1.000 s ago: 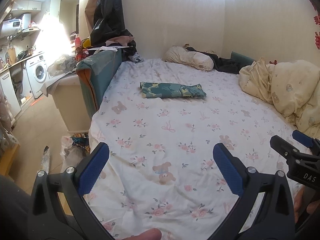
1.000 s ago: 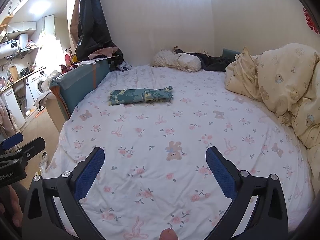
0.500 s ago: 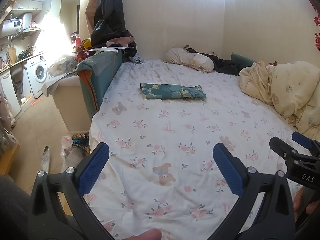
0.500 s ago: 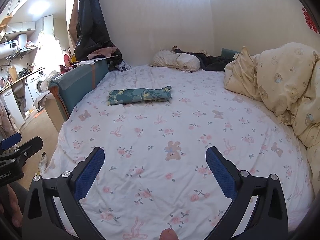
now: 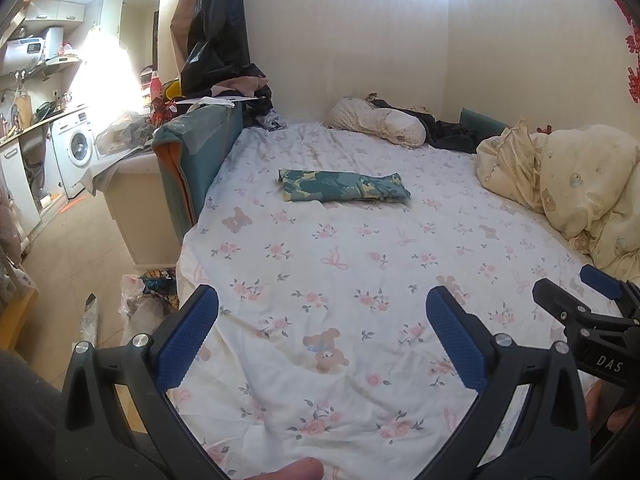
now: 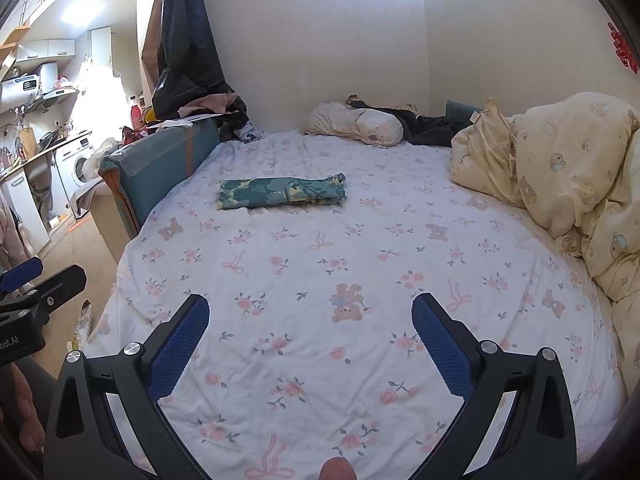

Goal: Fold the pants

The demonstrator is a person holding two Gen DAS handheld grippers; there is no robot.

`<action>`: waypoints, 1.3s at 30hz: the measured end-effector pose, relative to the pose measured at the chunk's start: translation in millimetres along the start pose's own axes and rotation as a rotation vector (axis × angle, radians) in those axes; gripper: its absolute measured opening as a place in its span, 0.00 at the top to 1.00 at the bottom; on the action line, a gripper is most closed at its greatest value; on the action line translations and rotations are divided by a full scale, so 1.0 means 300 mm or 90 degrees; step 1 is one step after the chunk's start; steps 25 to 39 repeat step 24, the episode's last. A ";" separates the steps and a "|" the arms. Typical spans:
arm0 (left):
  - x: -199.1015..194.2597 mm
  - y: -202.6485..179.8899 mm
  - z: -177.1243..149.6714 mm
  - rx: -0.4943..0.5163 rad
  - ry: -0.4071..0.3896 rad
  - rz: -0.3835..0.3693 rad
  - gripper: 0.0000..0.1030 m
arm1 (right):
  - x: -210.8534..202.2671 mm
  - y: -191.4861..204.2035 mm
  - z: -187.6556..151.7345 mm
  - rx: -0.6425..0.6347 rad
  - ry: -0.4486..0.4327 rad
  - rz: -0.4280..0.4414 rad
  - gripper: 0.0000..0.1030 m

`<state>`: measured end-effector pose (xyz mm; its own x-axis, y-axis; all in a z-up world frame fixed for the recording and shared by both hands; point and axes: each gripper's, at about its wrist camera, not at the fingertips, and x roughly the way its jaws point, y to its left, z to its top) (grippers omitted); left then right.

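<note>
The pants (image 5: 343,187) are a folded, green-patterned bundle lying on the flowered bed sheet (image 5: 340,280), toward the far left of the bed; they also show in the right wrist view (image 6: 282,193). My left gripper (image 5: 322,312) is open and empty above the near part of the bed, well short of the pants. My right gripper (image 6: 310,316) is open and empty too, beside the left one, equally far from the pants. Each gripper shows at the edge of the other's view.
A cream duvet (image 5: 568,184) is heaped at the bed's right side. A pillow (image 5: 376,124) and dark clothes lie at the head by the wall. A teal cushioned panel (image 5: 196,160) borders the left edge, with floor, bags and a washing machine (image 5: 78,148) beyond.
Almost nothing: both views drift very slightly. The pants lie still and both grippers stay open.
</note>
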<state>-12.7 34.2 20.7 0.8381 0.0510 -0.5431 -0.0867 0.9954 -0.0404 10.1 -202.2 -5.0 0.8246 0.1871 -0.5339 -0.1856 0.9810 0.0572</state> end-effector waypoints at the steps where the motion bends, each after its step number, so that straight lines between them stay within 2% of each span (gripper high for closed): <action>1: 0.001 -0.001 0.002 0.001 0.001 0.000 0.01 | 0.000 0.000 0.000 0.001 0.000 0.000 0.00; 39: 0.005 -0.008 0.001 0.002 -0.005 -0.014 0.00 | 0.005 0.007 -0.009 0.015 0.004 0.003 0.00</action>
